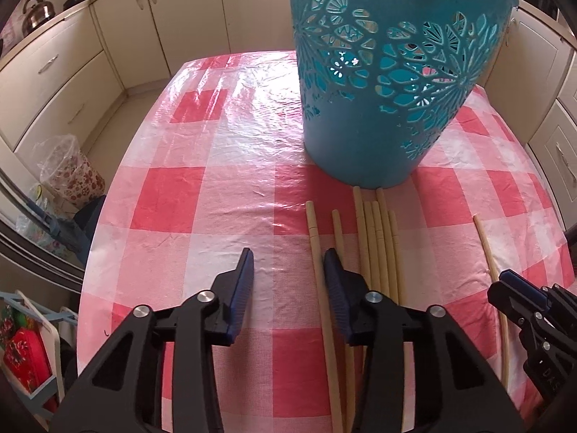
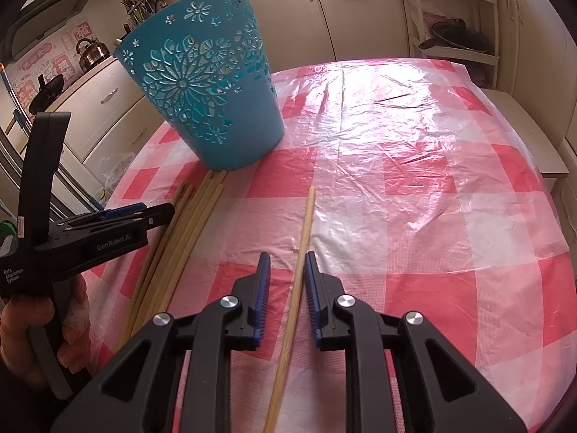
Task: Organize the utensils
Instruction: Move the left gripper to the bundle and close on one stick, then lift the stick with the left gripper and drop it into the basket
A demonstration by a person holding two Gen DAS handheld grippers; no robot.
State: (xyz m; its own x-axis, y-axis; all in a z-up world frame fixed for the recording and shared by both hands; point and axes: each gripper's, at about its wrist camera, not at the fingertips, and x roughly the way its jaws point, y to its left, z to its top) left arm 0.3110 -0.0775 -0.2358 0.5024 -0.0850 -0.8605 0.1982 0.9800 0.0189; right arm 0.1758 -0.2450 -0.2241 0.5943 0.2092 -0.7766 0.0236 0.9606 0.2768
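A teal cut-out plastic basket (image 1: 360, 144) (image 2: 223, 126) stands upright on the pink checked tablecloth (image 1: 180, 195). Several pale wooden chopsticks (image 1: 378, 245) (image 2: 187, 223) lie side by side just in front of it. My left gripper (image 1: 288, 256) (image 2: 169, 211) is open over the leftmost chopstick (image 1: 313, 245), which lies between the jaws close to the right finger. A lone chopstick (image 2: 306, 223) (image 1: 487, 252) lies apart to the right. My right gripper (image 2: 287, 256) (image 1: 508, 279) straddles it, jaws narrow but open, with a gap on both sides.
Cream kitchen cabinets surround the table, with a kettle (image 1: 38, 12) on the left counter. A floral bin in a plastic bag (image 1: 72, 176) stands on the floor at the left. A white shelf rack (image 2: 454, 36) is beyond the far right. A hand (image 2: 32, 328) holds the left gripper.
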